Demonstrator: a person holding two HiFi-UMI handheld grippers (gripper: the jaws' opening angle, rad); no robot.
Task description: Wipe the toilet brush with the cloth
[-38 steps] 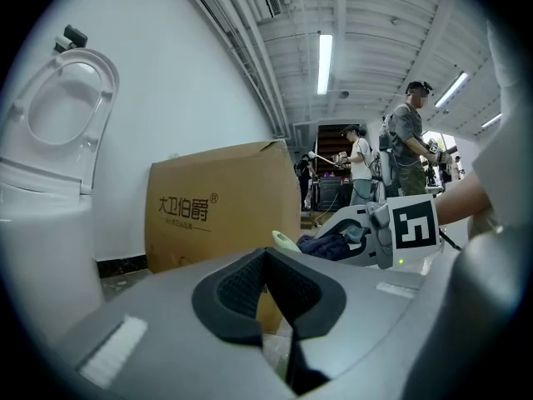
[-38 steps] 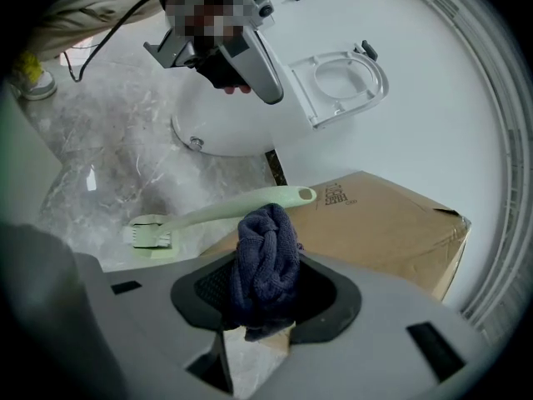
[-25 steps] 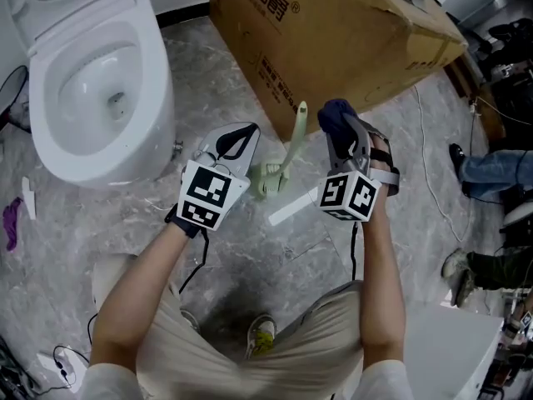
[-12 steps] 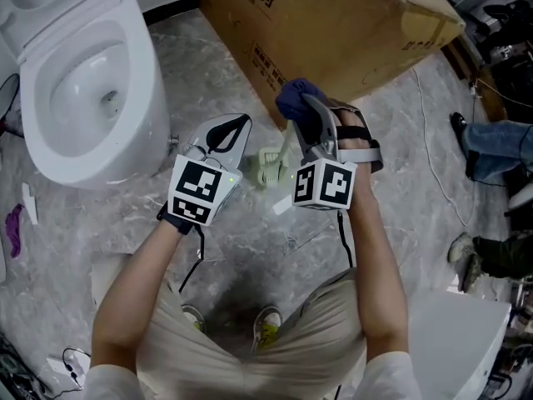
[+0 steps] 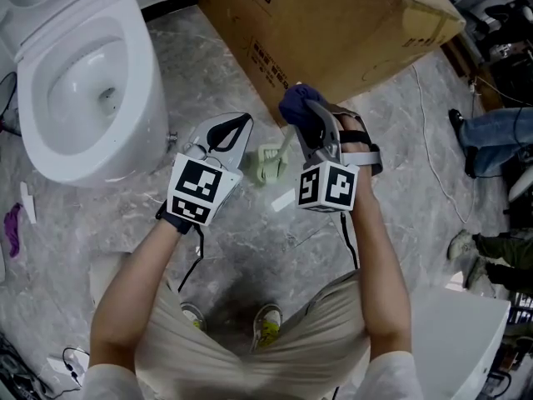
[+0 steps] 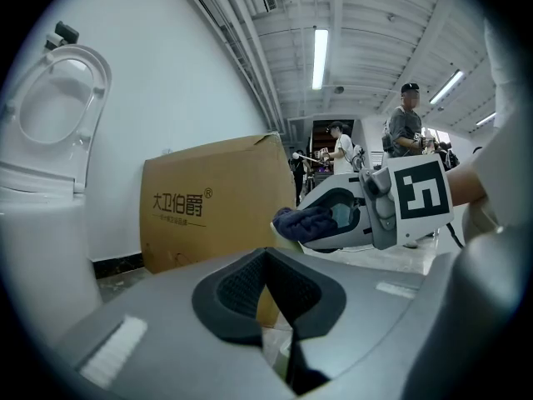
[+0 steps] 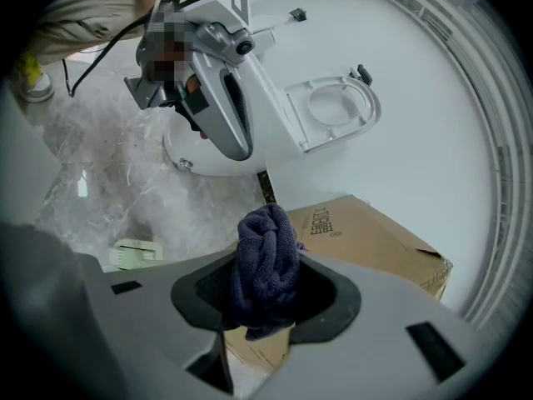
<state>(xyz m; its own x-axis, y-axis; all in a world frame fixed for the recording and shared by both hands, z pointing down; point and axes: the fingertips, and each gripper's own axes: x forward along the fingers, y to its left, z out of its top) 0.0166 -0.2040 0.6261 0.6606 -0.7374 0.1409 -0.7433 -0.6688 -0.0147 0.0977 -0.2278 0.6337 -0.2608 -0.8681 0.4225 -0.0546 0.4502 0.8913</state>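
Note:
The pale green toilet brush (image 5: pixel 268 163) stands with its head on the floor and its handle slanting up to the right. My right gripper (image 5: pixel 301 111) is shut on a bunched dark blue cloth (image 5: pixel 293 102), which rests against the top of the handle. In the right gripper view the cloth (image 7: pixel 266 261) fills the jaws and the brush head (image 7: pixel 137 254) lies low on the left. My left gripper (image 5: pixel 236 126) hovers just left of the brush with its jaws together. In its own view the left gripper (image 6: pixel 268 294) shows nothing clearly gripped.
A white toilet (image 5: pixel 83 82) with its lid up stands at the left. A large cardboard box (image 5: pixel 333 23) rises just behind the brush. A white strip (image 5: pixel 283 200) lies on the marbled floor. Cables and another person's legs (image 5: pixel 500 140) are at the right.
My right gripper has carried the cloth leftwards onto the top of the brush handle. The left gripper has barely moved.

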